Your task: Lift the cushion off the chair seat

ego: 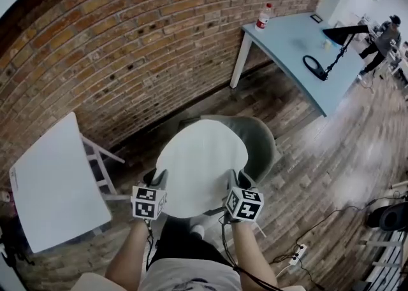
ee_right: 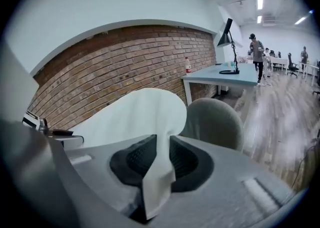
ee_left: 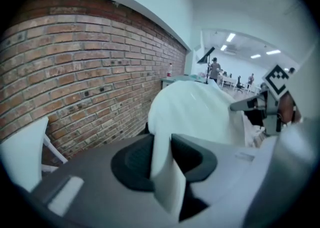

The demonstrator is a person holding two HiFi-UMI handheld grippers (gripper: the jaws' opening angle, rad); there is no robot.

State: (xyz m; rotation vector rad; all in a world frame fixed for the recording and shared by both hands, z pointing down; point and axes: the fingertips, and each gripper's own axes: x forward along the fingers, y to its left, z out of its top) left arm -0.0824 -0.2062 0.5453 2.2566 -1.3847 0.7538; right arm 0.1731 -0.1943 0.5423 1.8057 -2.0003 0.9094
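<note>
A thin white round cushion (ego: 201,165) hangs in the air above the grey chair (ego: 258,140), held at its near edge by both grippers. My left gripper (ego: 155,184) is shut on the cushion's left near edge (ee_left: 165,167), which is pinched between the dark pads. On the right, my right gripper (ego: 234,184) is shut on the right near edge (ee_right: 160,164) in the same way. The grey chair's back (ee_right: 215,122) shows beyond the cushion in the right gripper view. The seat itself is hidden under the cushion.
A white folding chair (ego: 54,184) stands at the left by the brick wall (ego: 140,48). A light blue table (ego: 306,54) with a bottle (ego: 262,16) and a black lamp (ego: 335,51) is at the far right. Cables and a power strip (ego: 296,255) lie on the wooden floor.
</note>
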